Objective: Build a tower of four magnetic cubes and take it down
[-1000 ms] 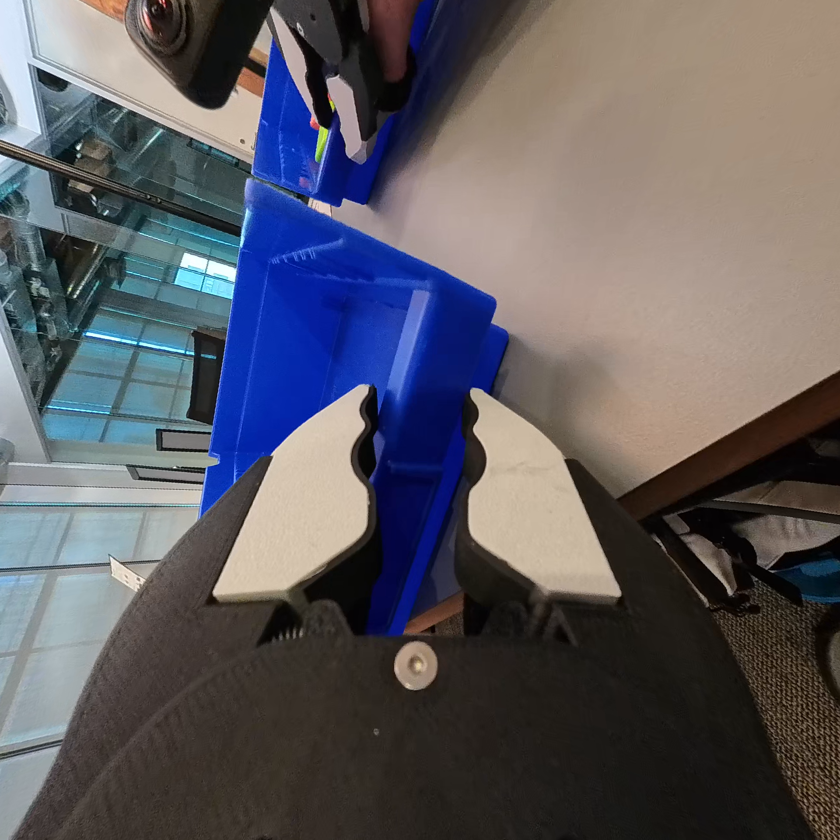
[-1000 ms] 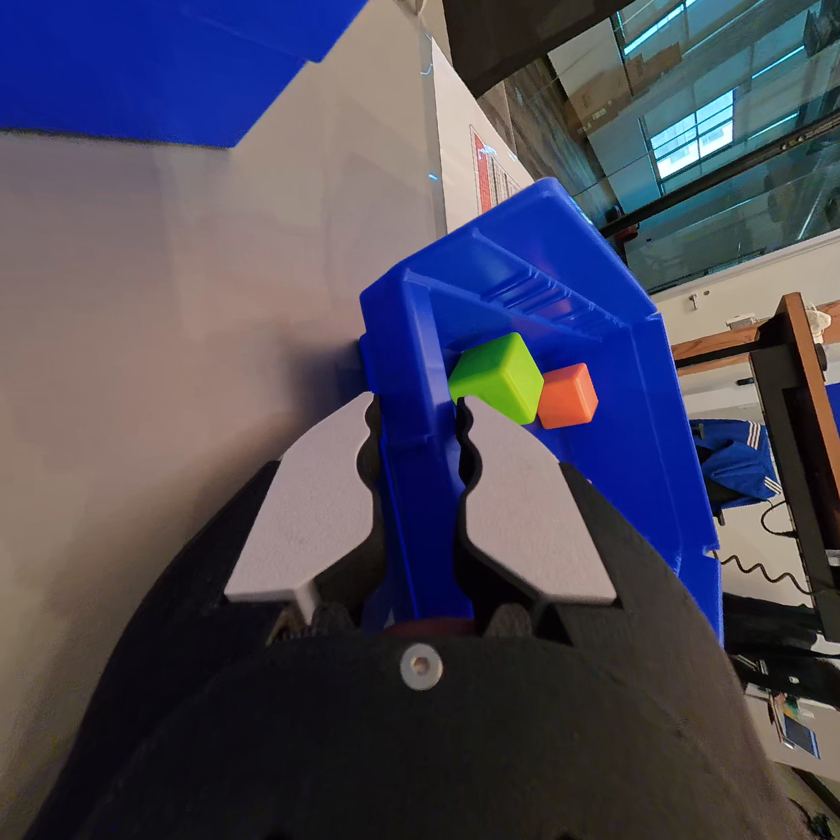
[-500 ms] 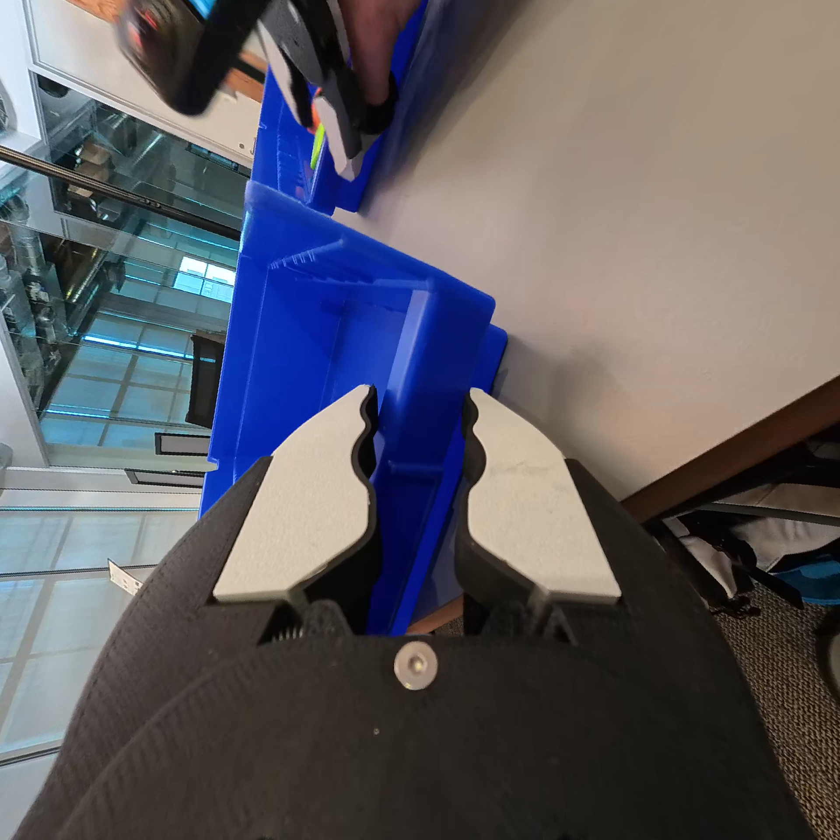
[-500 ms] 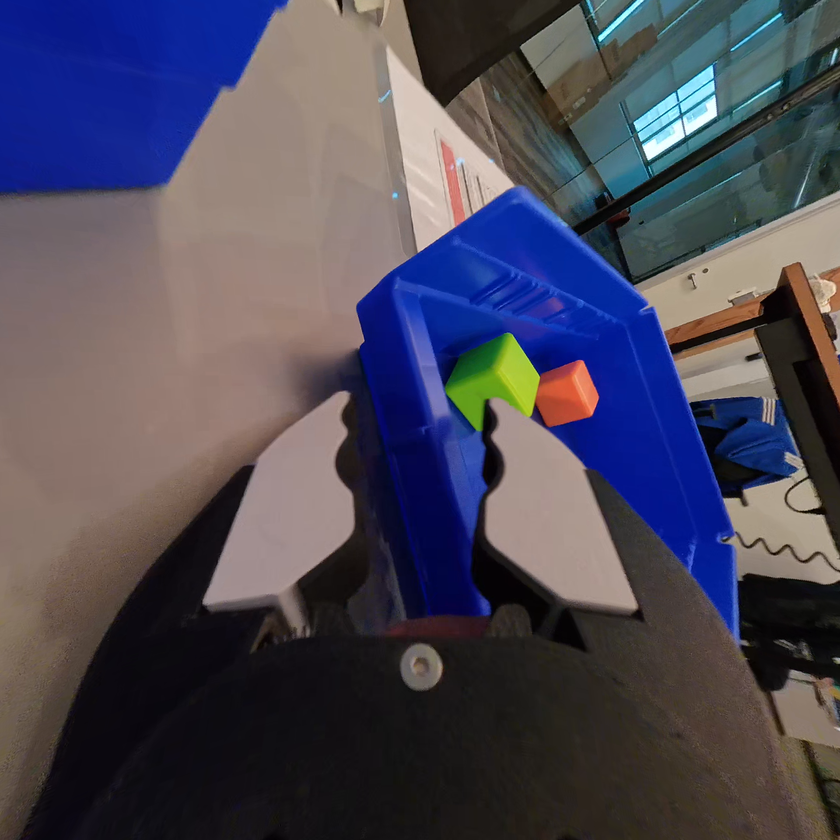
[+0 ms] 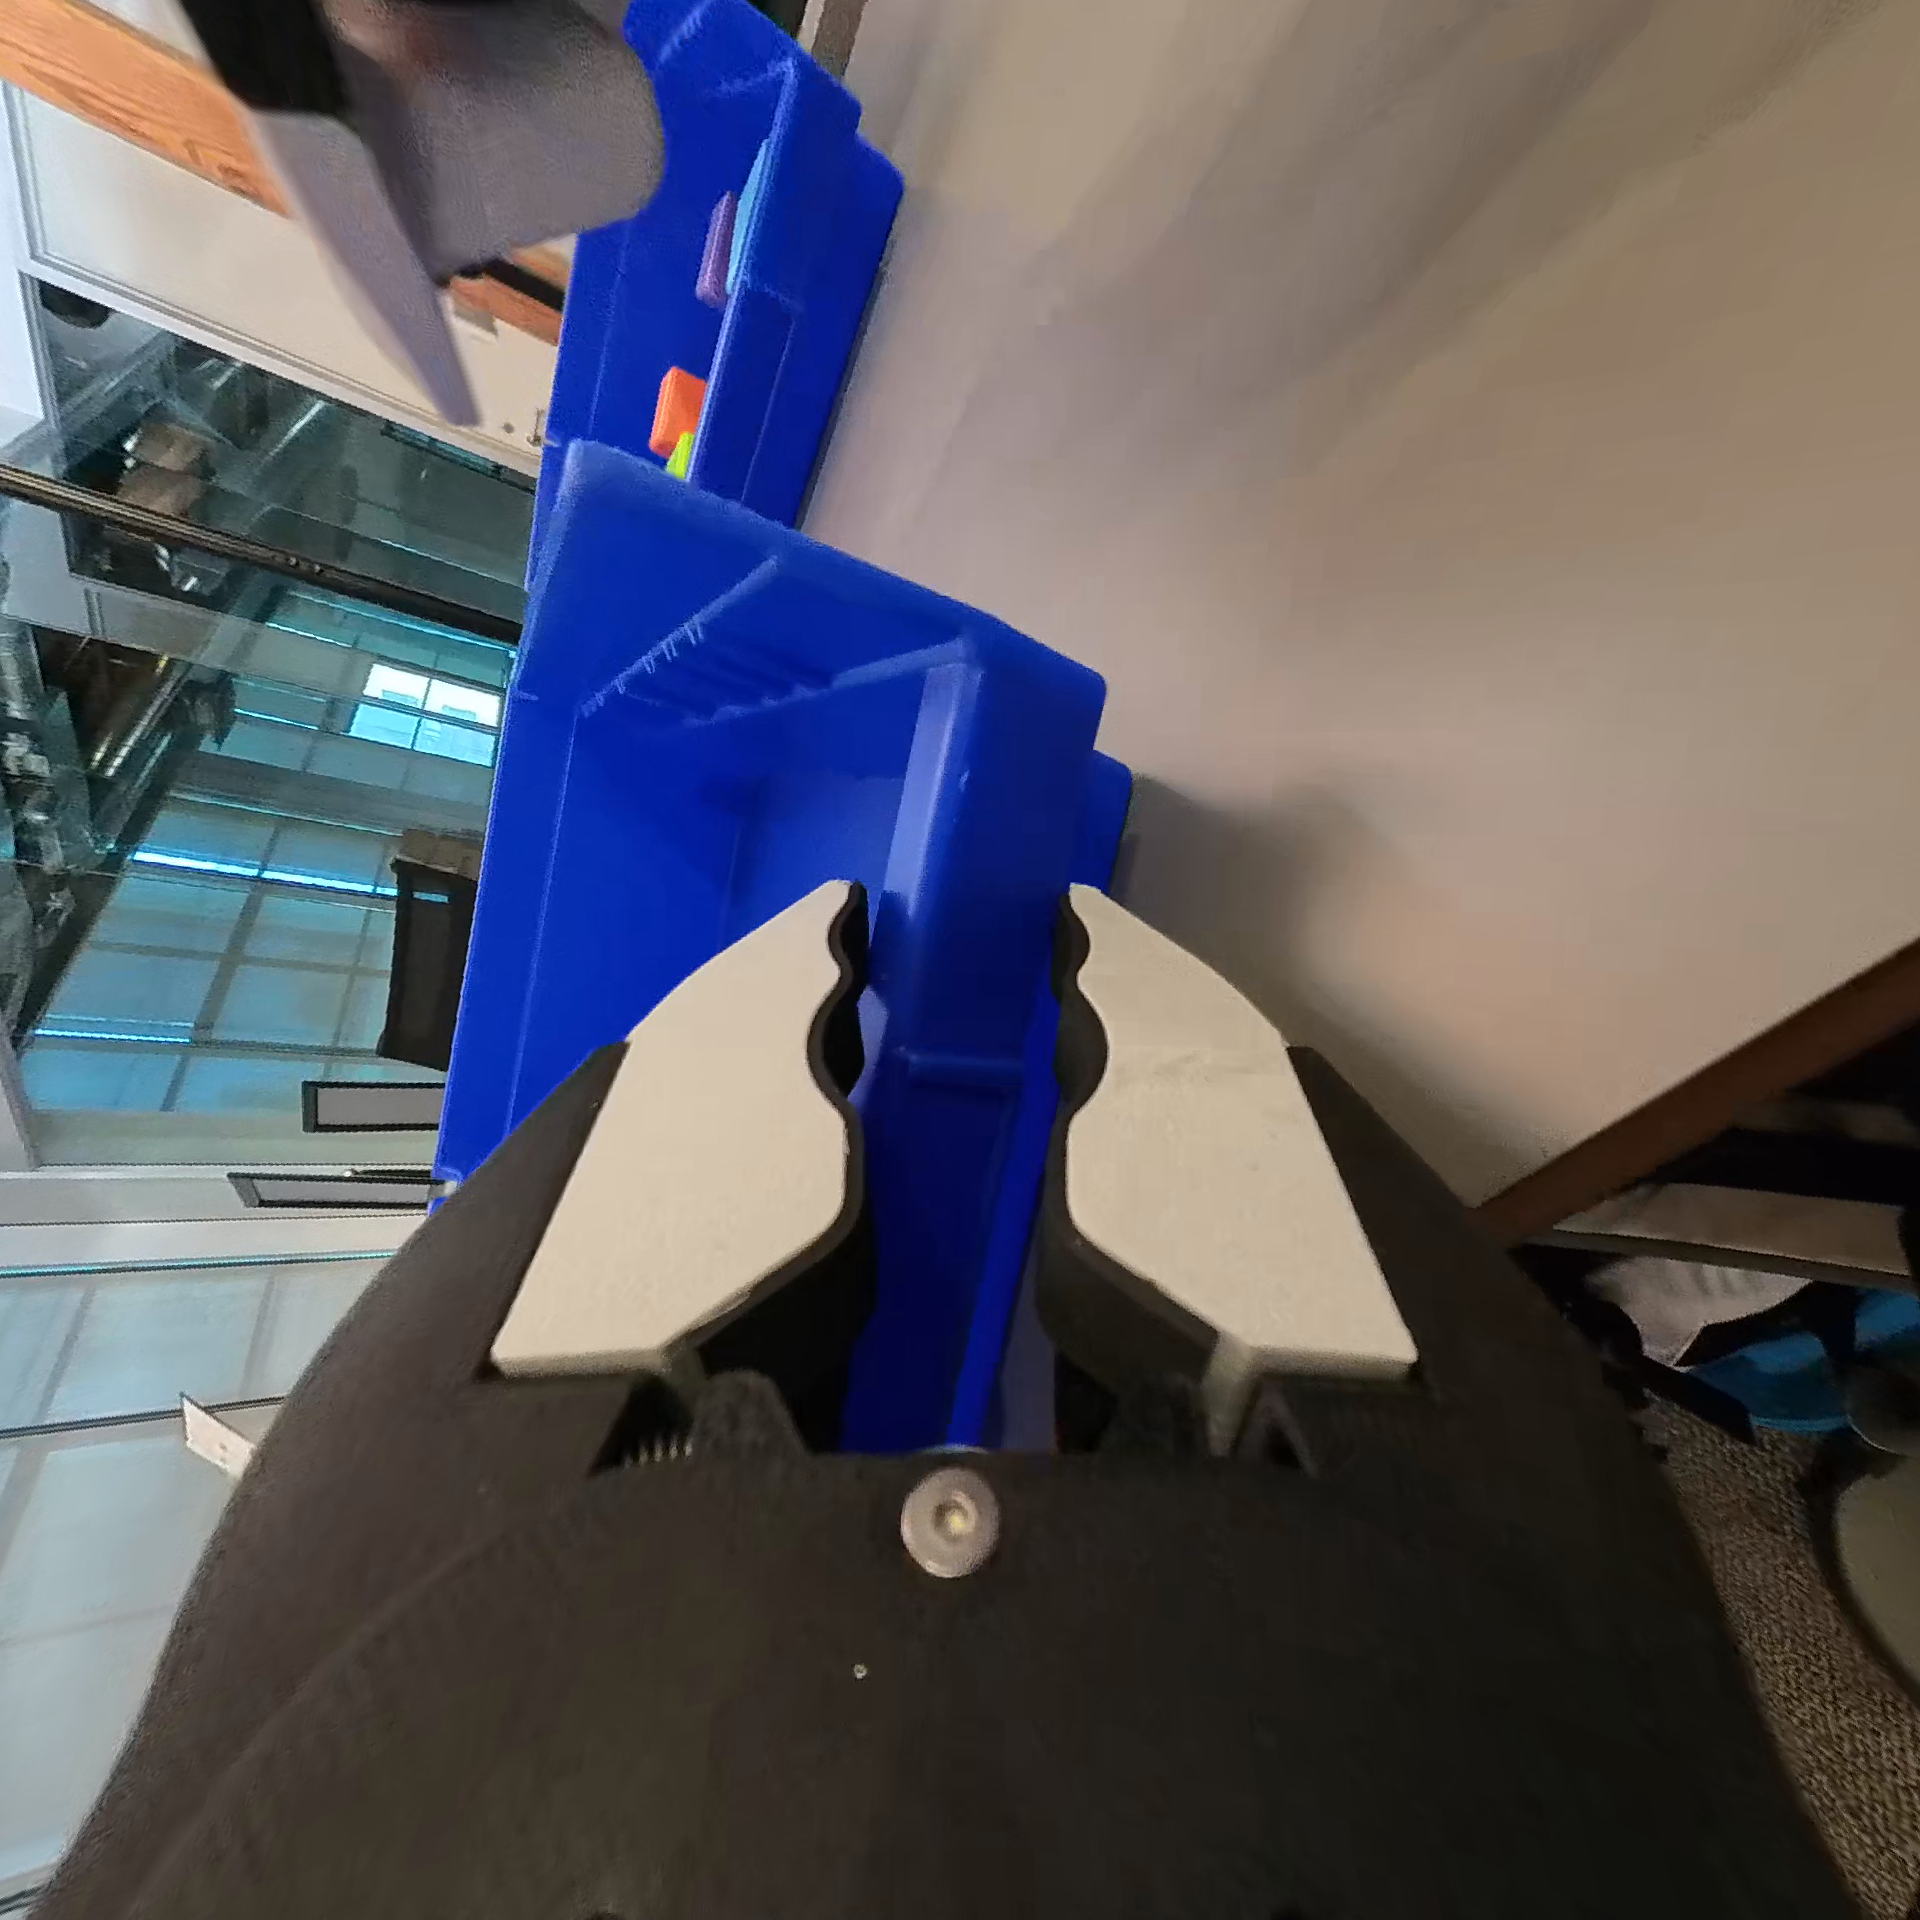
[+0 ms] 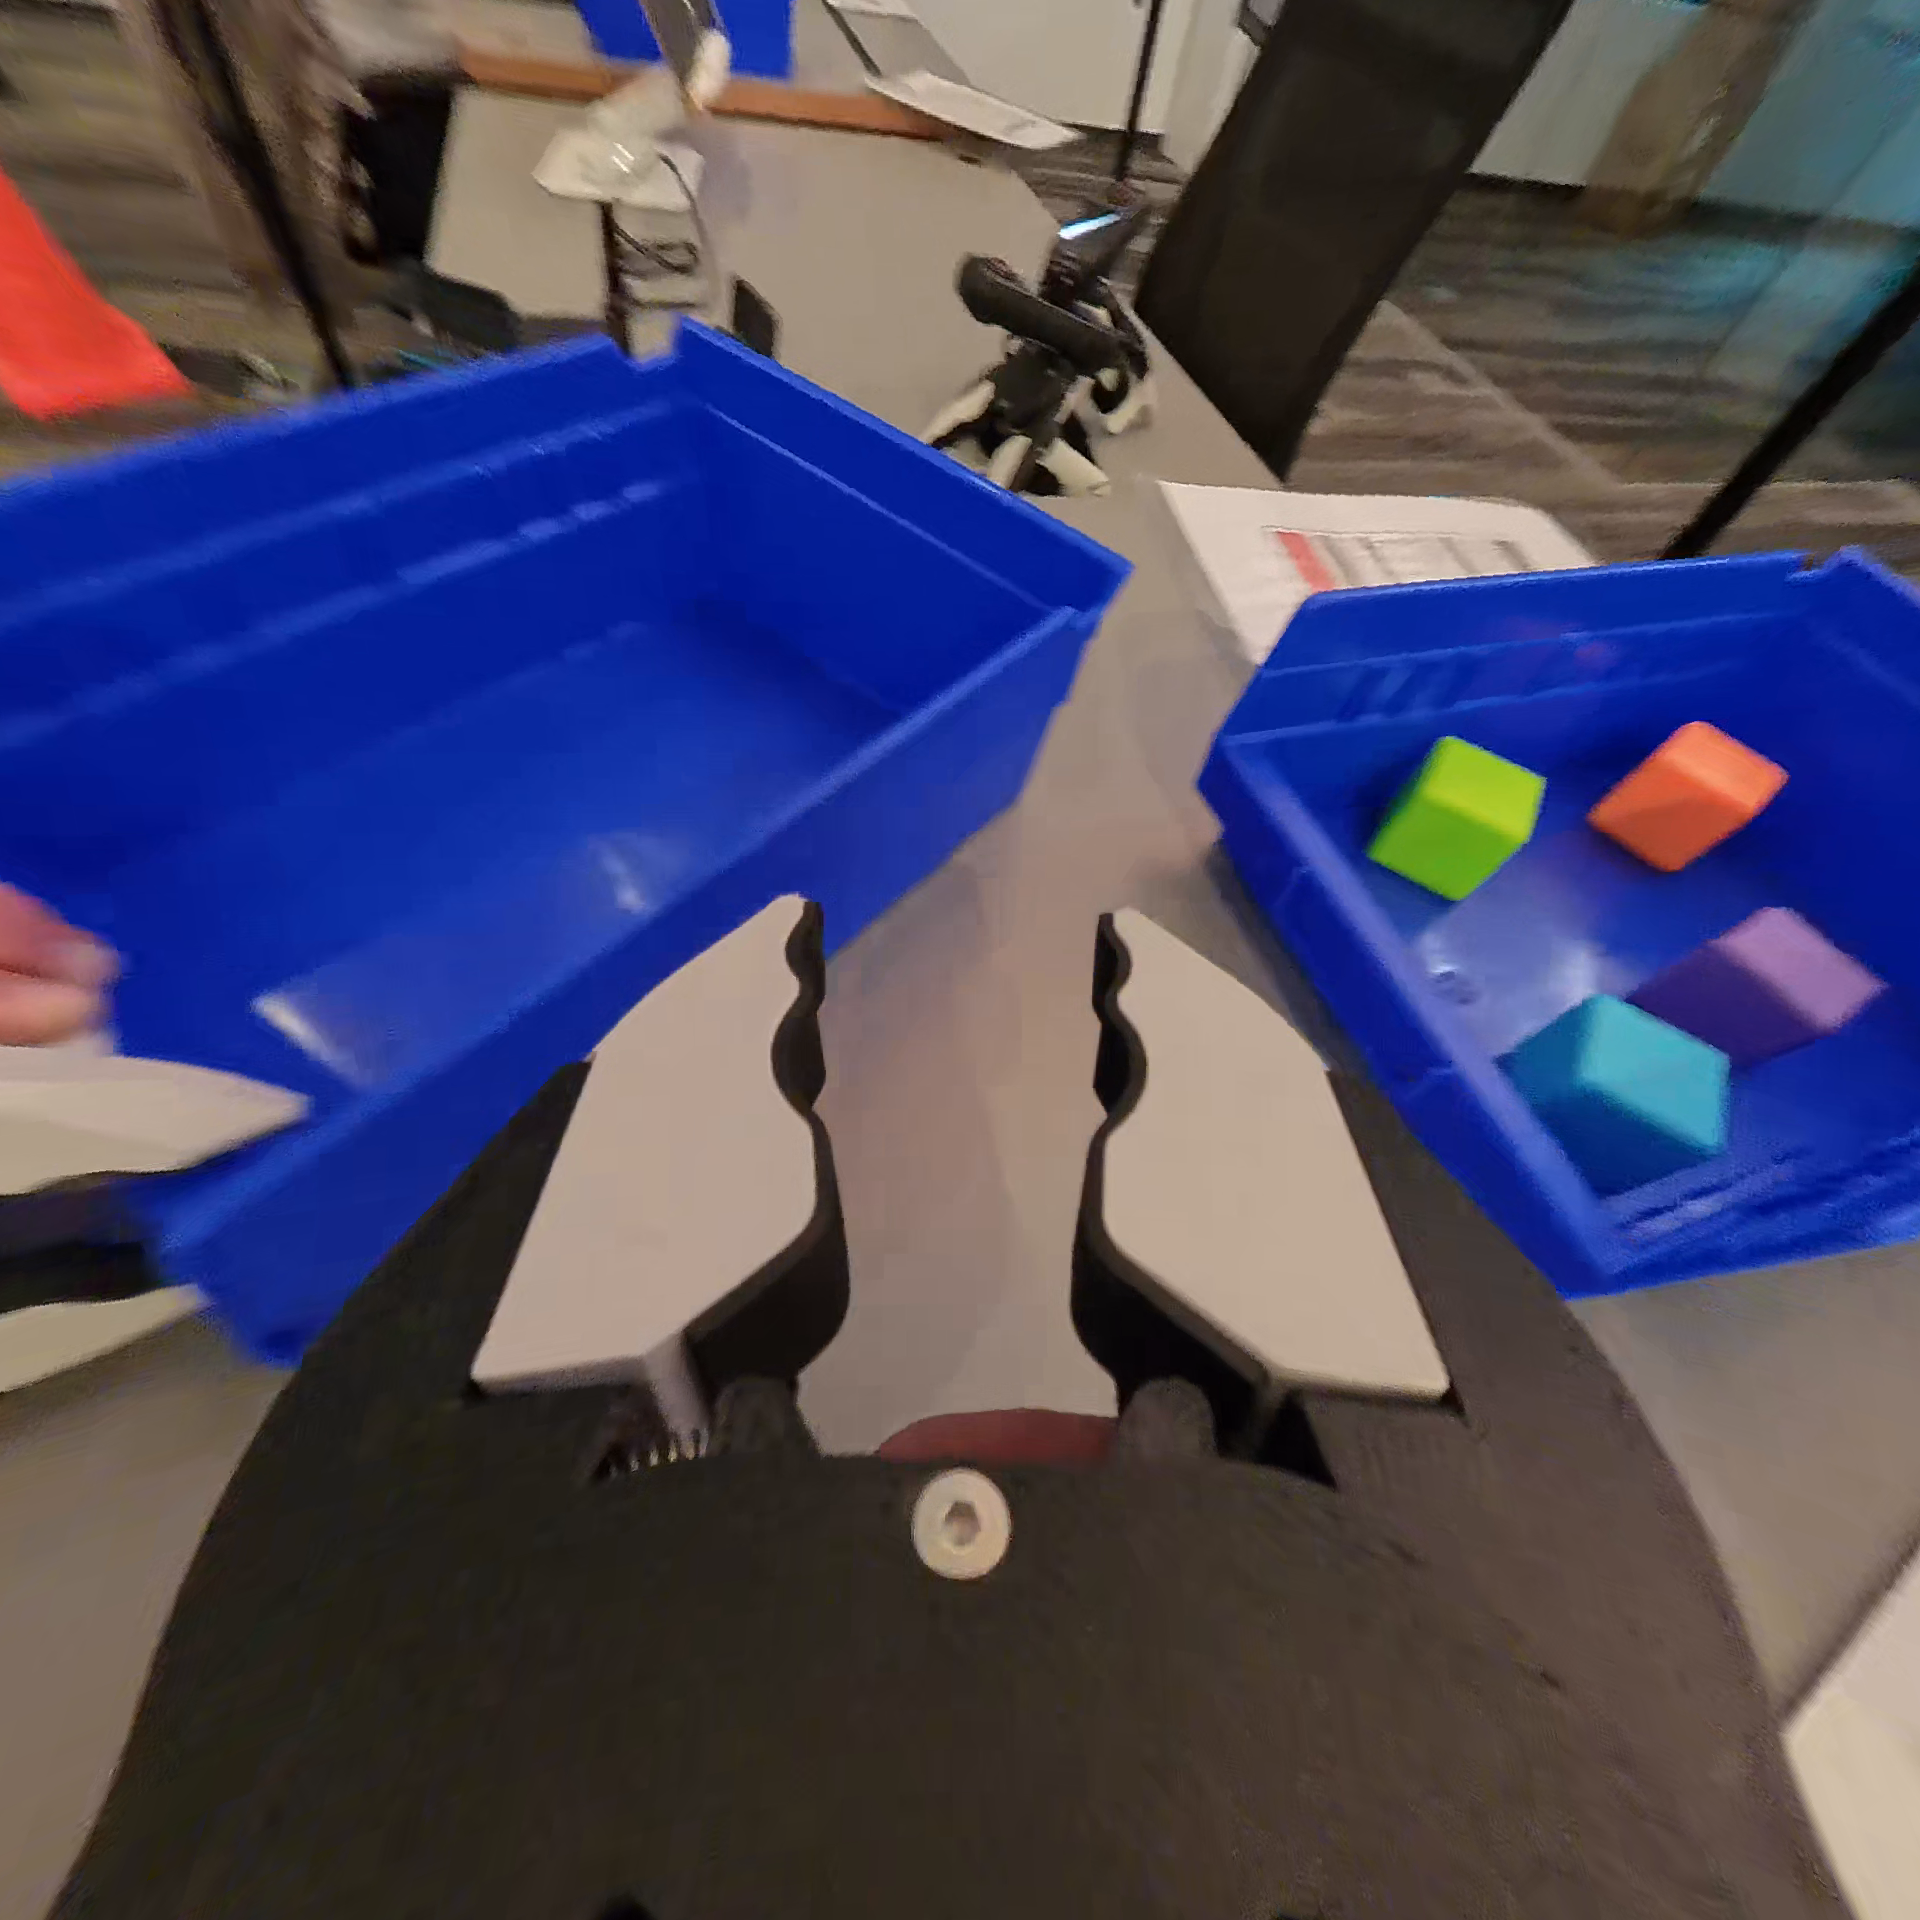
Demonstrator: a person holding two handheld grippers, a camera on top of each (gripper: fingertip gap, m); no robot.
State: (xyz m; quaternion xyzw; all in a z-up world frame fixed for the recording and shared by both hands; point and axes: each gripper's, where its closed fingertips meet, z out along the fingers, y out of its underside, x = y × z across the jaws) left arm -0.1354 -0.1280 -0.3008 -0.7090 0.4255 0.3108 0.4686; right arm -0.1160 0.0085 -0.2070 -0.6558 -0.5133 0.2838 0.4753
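My left gripper (image 5: 961, 914) is shut on the near wall of an empty blue bin (image 5: 727, 831). The right wrist view shows this bin (image 6: 935, 488) at the left, with a left finger (image 6: 135, 1101) at its wall. A second blue bin (image 6: 1558, 1226) at the right holds a green cube (image 6: 1455, 816), an orange cube (image 6: 1683, 795), a purple cube (image 6: 1766, 982) and a teal cube (image 6: 1621, 1081), all lying apart. My right gripper (image 6: 951, 925) is open and empty over the bare table between the two bins.
A printed paper sheet (image 6: 1351, 551) lies on the grey table behind the cube bin. A black chair (image 6: 1351, 208) and a tripod (image 6: 1039, 343) stand beyond the table. The table's wooden edge (image 5: 1662, 1122) runs close to the empty bin.
My right gripper opened, let go of the cube bin's wall and pulled back between the bins. My left gripper still holds the empty bin's wall.
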